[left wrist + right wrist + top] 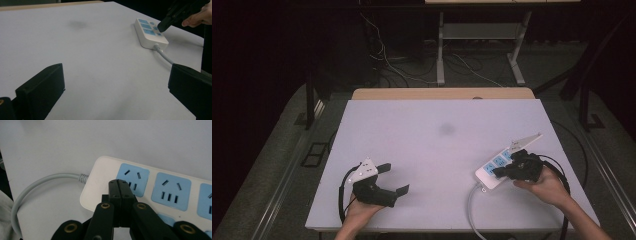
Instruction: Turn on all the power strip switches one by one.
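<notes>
A white power strip [491,170] with blue sockets lies on the white table [432,145] at the right, its grey cable [473,207] running off the near edge. My right gripper [497,172] is shut with nothing between its jaws. In the right gripper view the closed tips [120,184] sit over the cable end of the power strip [105,180], beside the first blue socket [133,180]. My left gripper [393,179] rests at the near left, open and empty. In the left gripper view its jaws stand wide apart, with the power strip [147,35] and the right gripper [162,26] far off.
A faint dark smudge [447,129] marks the middle of the table. A wooden strip [442,93] runs along the far edge. Beyond it stand metal desk legs [440,47] and loose cables on the floor.
</notes>
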Available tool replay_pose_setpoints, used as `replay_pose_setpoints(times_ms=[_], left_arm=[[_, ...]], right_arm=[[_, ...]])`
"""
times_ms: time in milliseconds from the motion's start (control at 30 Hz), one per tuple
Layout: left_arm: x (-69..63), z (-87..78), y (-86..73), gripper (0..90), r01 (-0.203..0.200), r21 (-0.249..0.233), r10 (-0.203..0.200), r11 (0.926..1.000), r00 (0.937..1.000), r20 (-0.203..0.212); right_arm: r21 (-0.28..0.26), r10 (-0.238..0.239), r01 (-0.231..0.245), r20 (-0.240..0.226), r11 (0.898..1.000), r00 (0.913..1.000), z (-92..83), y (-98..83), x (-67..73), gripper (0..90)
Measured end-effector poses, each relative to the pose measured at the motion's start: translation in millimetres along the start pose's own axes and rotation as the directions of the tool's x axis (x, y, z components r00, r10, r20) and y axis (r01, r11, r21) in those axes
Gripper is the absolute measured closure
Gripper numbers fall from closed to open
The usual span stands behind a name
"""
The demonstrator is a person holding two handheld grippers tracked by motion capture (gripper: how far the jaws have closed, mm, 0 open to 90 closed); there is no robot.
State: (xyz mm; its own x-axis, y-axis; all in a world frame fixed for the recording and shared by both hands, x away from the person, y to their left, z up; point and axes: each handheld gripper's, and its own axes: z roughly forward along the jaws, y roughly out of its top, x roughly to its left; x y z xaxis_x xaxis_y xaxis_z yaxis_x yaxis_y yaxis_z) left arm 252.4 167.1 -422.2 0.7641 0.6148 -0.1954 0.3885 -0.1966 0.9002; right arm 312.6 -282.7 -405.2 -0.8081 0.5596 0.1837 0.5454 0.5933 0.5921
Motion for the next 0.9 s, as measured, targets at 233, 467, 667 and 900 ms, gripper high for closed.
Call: replay_pose_setpoints(times_ms=[233,467,667,900], left_arm=[[0.2,-1.3,0.0,0.0,0.003,-0.006,-0.003,1.0000,1.0000,-0.003],[0.5,-1.5,0.2,0.0,0.001,-0.006,-0.001,1.0000,1.0000,-0.003],[0.2,-1.3,0.1,0.0,-0.001,-0.003,0.000,1.0000,1.0000,-0.006],[0.3,-1.3,0.2,0.0,0.002,-0.007,-0.002,1.0000,1.0000,-0.006]], right_arm=[[-0.002,-0.024,0.024,0.014,1.000,0.9996,-9.1,8.3,4.5,90.0],[0.003,-0.035,0.034,0.033,0.999,0.9989,-19.7,11.8,4.8,90.0],[0.011,-0.043,0.043,0.058,0.999,0.9974,-32.2,13.8,3.7,90.0],[0.012,-0.044,0.044,0.082,0.999,0.9956,-44.7,14.5,-0.7,90.0]])
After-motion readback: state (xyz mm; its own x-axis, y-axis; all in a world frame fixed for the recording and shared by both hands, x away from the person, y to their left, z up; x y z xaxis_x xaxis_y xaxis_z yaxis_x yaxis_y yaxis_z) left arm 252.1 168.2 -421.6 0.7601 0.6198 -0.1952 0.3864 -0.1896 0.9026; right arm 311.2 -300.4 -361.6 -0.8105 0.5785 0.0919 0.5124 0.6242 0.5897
